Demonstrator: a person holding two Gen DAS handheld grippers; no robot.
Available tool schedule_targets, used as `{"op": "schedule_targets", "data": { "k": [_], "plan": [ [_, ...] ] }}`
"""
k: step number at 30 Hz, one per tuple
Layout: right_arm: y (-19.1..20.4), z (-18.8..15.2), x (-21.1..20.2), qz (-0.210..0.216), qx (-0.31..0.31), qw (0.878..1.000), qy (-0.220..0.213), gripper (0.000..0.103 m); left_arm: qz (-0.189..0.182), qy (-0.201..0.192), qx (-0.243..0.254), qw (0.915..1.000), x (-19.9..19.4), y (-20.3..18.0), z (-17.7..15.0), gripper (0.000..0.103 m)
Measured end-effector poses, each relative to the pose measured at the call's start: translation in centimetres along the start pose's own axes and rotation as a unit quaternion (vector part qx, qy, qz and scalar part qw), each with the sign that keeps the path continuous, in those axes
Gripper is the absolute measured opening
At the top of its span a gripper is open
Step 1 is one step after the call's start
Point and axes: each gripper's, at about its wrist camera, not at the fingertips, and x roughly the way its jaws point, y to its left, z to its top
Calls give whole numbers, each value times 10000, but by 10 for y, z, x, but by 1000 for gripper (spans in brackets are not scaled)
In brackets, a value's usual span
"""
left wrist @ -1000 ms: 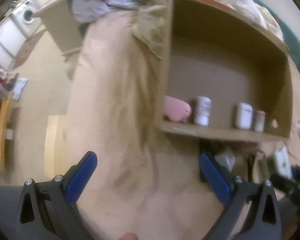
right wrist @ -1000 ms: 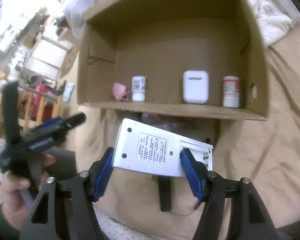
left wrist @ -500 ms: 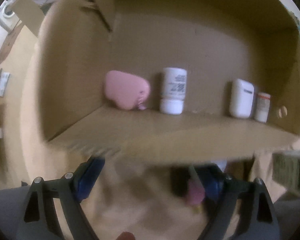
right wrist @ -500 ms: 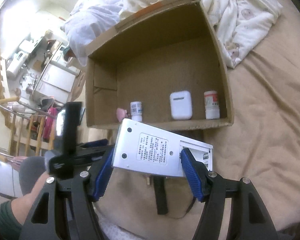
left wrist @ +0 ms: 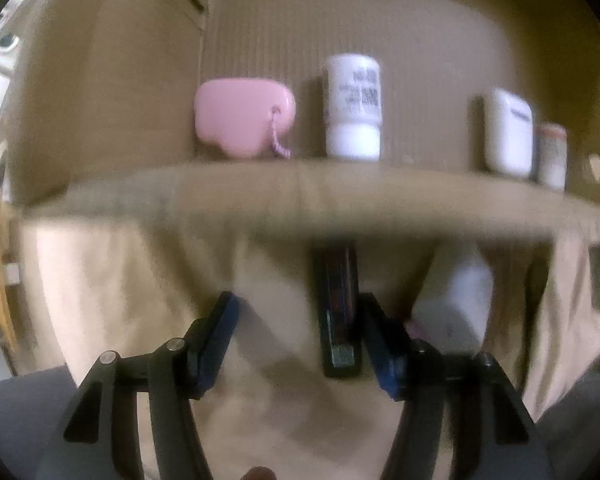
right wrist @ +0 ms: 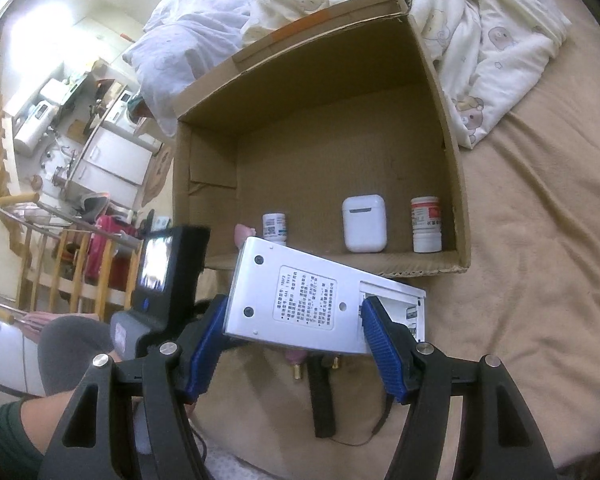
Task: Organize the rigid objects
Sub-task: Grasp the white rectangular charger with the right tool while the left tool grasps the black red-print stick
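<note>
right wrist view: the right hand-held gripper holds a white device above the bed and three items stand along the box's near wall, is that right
Not quite: four items stand there, not three. The left wrist view shows a pink case, a white bottle, a white earbud case and a red-capped bottle inside the cardboard box. The rest holds: the right hand-held gripper grips the white device above the bed.

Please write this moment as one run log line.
left gripper: closing around black bar | right gripper: holds white device | box: four items inside
</note>
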Motion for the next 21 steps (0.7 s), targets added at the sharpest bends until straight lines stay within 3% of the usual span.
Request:
{"op": "schedule_targets", "data": {
  "k": [3,4,14,21],
  "plan": [
    [1,0,1,-31,17,10000,19,70,-56,-68,59,9999,-4,4,-7,19],
    [2,-1,2,-40,2,10000,30,70,-77,-102,75,9999,-6,6,-9,17],
    [7,-3,9,-52,-72,9998,184,70,-100,-342,78,9993,-26,27,-40,17],
    [14,-4,6,-30,-204,9997,163,70,-2,-1064,-86,9943,-82,47,-63,17]
  ]
}}
